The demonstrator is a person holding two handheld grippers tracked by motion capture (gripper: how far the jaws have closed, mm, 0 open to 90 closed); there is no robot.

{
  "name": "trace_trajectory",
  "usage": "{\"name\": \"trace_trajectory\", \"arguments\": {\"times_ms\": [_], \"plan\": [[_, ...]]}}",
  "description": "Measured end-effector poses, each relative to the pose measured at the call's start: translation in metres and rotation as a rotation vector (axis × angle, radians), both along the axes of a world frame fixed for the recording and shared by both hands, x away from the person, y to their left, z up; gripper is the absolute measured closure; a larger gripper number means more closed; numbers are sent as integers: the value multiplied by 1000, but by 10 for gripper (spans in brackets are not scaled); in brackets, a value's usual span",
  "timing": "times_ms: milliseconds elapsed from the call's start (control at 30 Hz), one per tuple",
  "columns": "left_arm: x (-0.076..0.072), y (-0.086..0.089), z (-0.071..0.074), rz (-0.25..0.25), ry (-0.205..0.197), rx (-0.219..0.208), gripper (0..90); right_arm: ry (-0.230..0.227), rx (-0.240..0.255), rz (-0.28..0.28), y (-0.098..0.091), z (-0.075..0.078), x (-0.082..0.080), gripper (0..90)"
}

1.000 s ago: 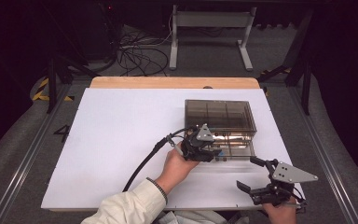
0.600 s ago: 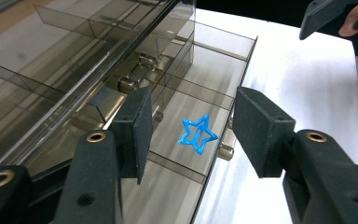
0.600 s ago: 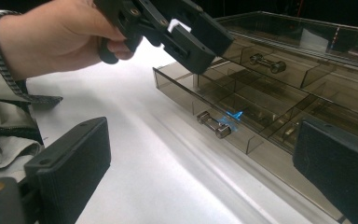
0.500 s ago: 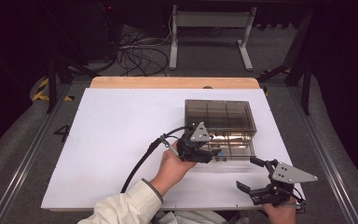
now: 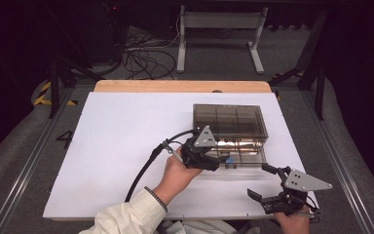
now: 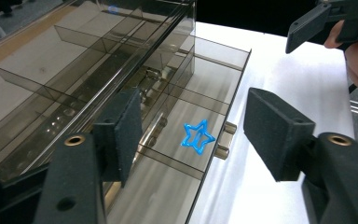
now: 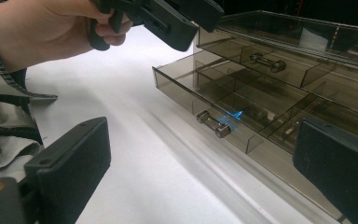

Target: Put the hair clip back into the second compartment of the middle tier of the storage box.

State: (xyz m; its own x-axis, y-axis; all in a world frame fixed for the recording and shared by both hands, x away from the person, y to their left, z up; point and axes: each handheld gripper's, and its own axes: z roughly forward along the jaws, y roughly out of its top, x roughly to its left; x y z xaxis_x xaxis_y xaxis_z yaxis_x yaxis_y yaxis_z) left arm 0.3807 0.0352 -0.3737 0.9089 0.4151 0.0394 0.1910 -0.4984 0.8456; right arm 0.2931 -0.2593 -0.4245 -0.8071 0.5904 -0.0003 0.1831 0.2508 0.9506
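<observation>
Overhead, the high view shows a white table (image 5: pixel 126 146) carrying a smoked, see-through drawer cabinet (image 5: pixel 229 122) on its right half, with the lowest drawer (image 5: pixel 243 157) pulled out toward the person. The left gripper (image 5: pixel 216 163) is held by the left hand (image 5: pixel 177 170) at the front left corner of that drawer, its cable (image 5: pixel 143 170) trailing back across the table. The right gripper (image 5: pixel 268 187) sits at the near right edge of the table, apart from the cabinet, jaws spread, with nothing between them. From the left gripper view, the two black jaws stand wide apart over the open drawer (image 6: pixel 191 140), holding nothing; a small blue star (image 6: pixel 197 136) lies flat on the floor of a front compartment, just behind the drawer's metal knob (image 6: pixel 224 140). The other gripper and a fingertip show at the upper right. From the right gripper view, the jaws again stand apart and bare above the white surface; the open drawer (image 7: pixel 205 93) projects from the cabinet, the blue star (image 7: pixel 230 116) shows through its front wall beside the bar handle (image 7: pixel 212 123), and the left hand (image 7: pixel 42 28) holds its gripper above the drawer's corner.
</observation>
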Motion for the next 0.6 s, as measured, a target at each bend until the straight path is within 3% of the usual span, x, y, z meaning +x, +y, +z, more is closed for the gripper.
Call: {"name": "trace_trajectory", "arguments": {"times_ms": [133,267,600], "plan": [[-4,7,6,2,-9,-1,293,2,1,-2,0,0,0,46],[-8,18,11,24,-19,-29,211,3,0,-1,0,0,1,46],[-22,59,19,81,-50,-56,87,4,-4,-4,1,-1,1,46]]}}
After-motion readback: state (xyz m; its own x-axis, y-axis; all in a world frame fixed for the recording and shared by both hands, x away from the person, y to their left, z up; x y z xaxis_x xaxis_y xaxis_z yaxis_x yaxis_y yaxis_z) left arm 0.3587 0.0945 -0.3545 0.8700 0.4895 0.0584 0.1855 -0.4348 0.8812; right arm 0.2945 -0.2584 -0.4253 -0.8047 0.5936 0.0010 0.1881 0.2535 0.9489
